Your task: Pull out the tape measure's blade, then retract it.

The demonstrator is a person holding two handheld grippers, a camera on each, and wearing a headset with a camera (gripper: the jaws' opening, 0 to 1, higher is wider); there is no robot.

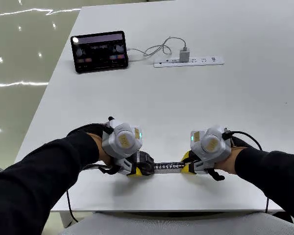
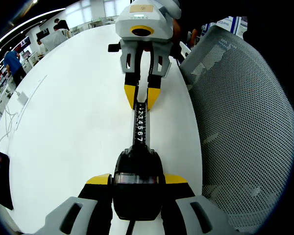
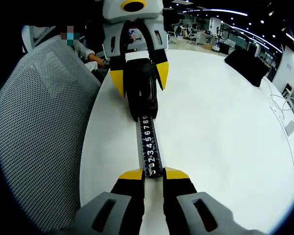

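Gripping the black tape measure (image 2: pixel 137 164) by its case, the left claw (image 2: pixel 137 179) has its yellow-tipped jaws pressed against the case's two sides. A short length of blade (image 3: pixel 148 147) shows outside the case and ends in the right claw (image 3: pixel 147 174). That claw's jaws are pinched shut on the blade's tip, and the printed numbers start there.

In the head view the tape lies close to the near edge of the white worktop (image 1: pixel 186 107), roughly parallel to it. Its long axis runs from side to side, with the case at the left end and the blade pointing right. The blade looks straight and flat between the two claws, which face each other along it. I cannot tell whether the case rests on the worktop or sits just above it.

A tablet (image 1: pixel 99 51) and a power strip (image 1: pixel 188 61) lie well apart from the tape, toward the far side. A mesh chair (image 2: pixel 245 122) stands beside the near edge.
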